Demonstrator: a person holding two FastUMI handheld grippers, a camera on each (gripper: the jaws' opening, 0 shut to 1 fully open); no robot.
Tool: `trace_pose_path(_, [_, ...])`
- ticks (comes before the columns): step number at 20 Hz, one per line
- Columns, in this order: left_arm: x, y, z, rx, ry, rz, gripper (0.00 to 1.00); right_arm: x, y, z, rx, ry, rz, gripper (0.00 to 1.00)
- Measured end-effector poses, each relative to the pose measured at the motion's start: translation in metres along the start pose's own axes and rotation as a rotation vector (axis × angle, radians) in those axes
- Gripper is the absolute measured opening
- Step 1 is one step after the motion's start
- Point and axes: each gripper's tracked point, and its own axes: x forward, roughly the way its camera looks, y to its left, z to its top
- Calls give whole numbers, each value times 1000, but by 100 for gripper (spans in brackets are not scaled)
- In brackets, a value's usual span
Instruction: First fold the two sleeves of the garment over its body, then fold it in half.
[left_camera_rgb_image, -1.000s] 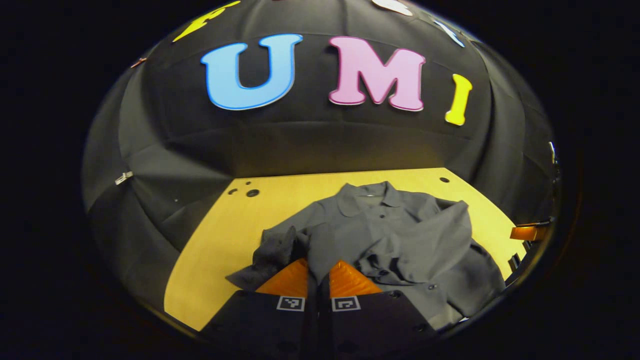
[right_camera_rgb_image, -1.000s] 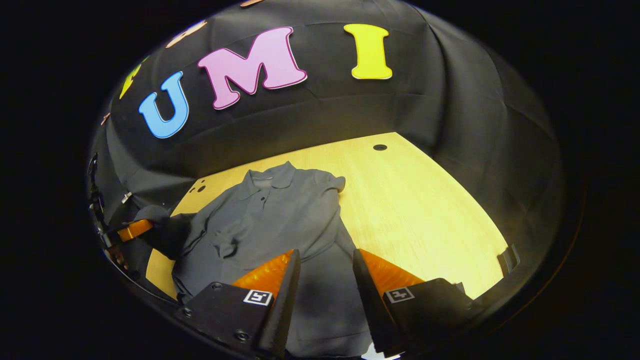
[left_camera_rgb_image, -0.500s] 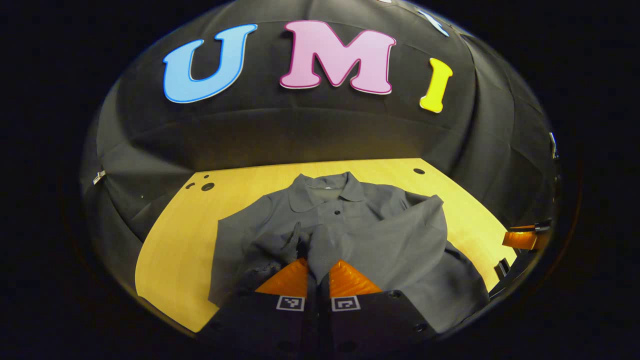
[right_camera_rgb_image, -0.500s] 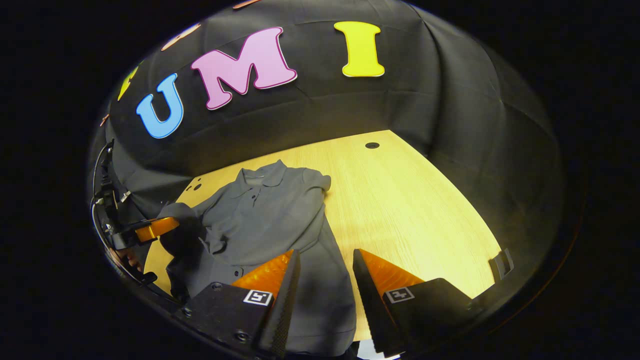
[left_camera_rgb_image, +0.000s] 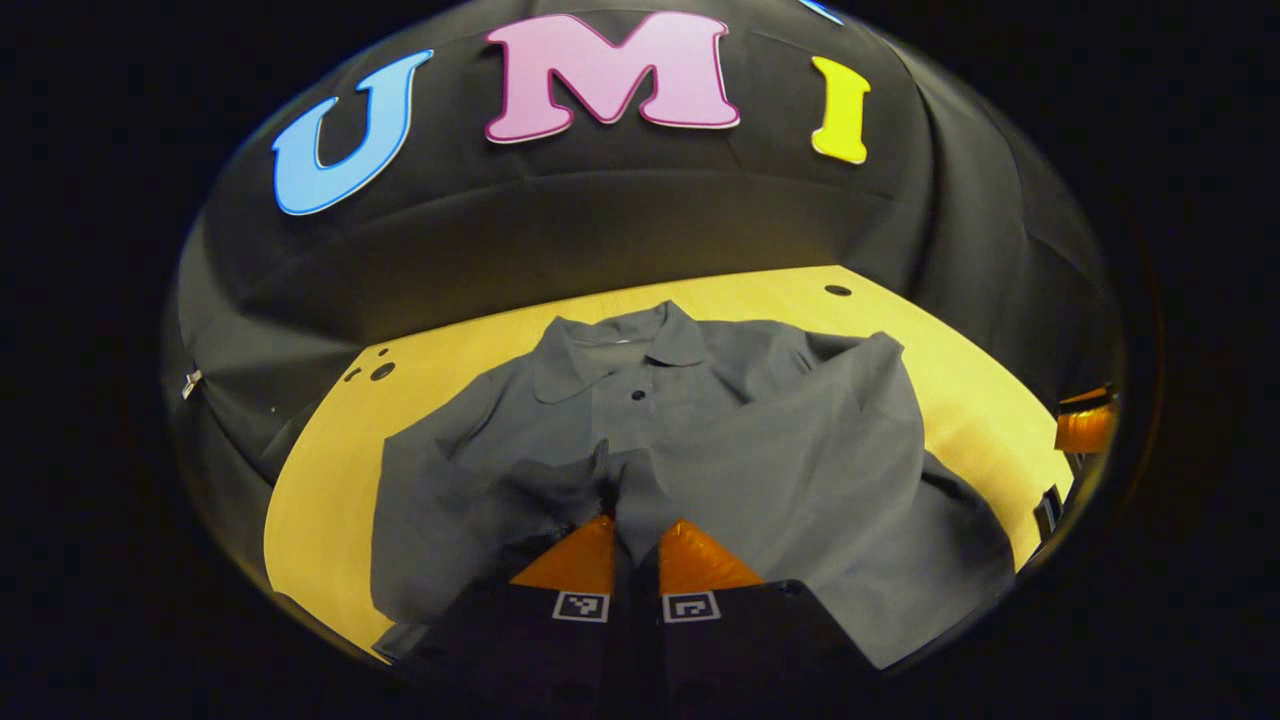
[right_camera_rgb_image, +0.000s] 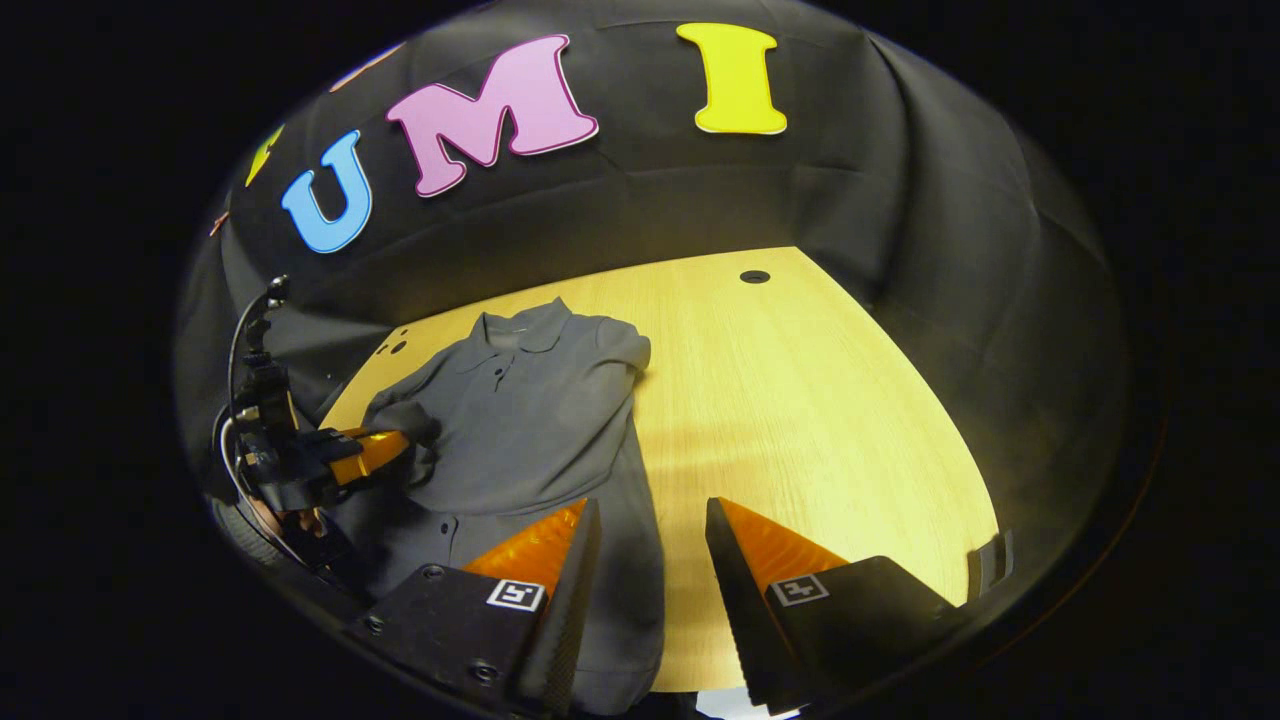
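Meanwhile, a sleeve (left_camera_rgb_image: 520, 490) was pinched in the closed left gripper (left_camera_rgb_image: 634, 540) to be laid over the shirt (left_camera_rgb_image: 700, 420), while the right gripper (right_camera_rgb_image: 650, 540) was held open, empty.

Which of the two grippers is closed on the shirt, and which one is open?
The left gripper is closed, pinching a sleeve over the shirt front. The right gripper has its fingers spread, holding nothing, above the shirt's lower edge and the table.

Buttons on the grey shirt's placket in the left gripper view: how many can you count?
1: a dark button on the grey polo shirt, just below the collar. Others may be hidden under the folded sleeve.
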Motion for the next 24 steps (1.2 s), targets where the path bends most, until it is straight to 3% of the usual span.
trace_pose_path(4, [20,-20,-17,-3,47,-1,8,6,-15,-1,-9,20,12,67])
trace_pose_path(8, [30,-29,-23,-49,77,16,22,10,-27,-3,-12,37,22,67])
trace_pose_path(11, [34,-39,-26,-33,84,4,44,12,-29,-5,-11,45,28,67])
trace_pose_path(12, [34,-42,-25,-29,79,-1,47,12,-30,-5,-10,49,30,67])
trace_pose_path(13, [32,-46,-24,-23,77,-9,65,12,-29,-6,-8,49,32,67])
trace_pose_path(14, [29,-51,-23,-18,70,-21,69,12,-28,-7,-6,50,35,67])
trace_pose_path(15, [25,-55,-20,-17,61,-34,82,12,-26,-8,-3,50,37,67])
trace_pose_path(16, [19,-58,-17,-19,51,-48,84,10,-24,-9,0,50,38,67])
trace_pose_path(17, [14,-62,-14,-27,37,-69,93,9,-22,-12,5,51,40,67])
trace_pose_path(19, [0,-68,-6,-47,9,-105,98,8,-18,-16,13,53,40,67])
trace_pose_path(24, [-40,-68,0,-107,-33,-186,98,2,-7,-27,18,64,40,67])
